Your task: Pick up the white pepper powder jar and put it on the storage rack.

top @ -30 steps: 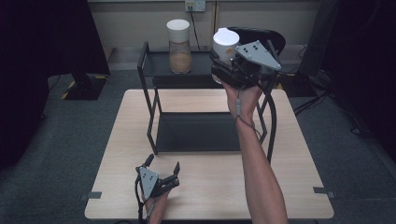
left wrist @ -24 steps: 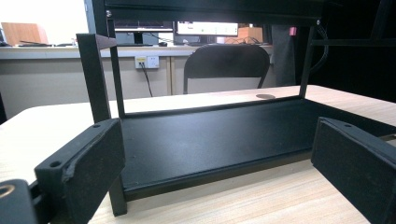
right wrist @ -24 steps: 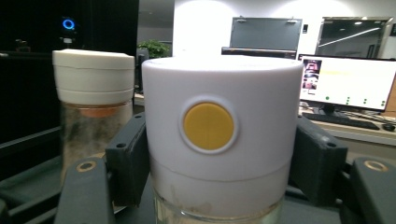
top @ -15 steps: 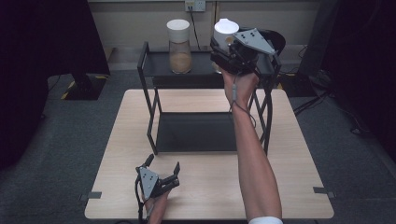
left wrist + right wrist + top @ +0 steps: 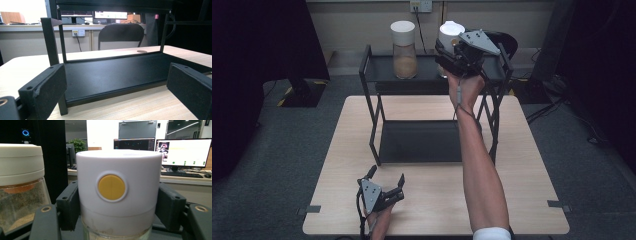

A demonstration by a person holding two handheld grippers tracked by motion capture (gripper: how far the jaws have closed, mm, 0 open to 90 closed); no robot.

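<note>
High view — two jars (image 5: 403, 47) (image 5: 449, 34), one rack (image 5: 369, 102), two tools (image 5: 387, 179) (image 5: 446, 50).

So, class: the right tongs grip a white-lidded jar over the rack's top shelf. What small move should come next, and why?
Probably lower the white-lidded jar straight down onto the top shelf, then open. The right tongs are shut on it beside the other jar, and the high view suggests it is above the shelf.
</note>
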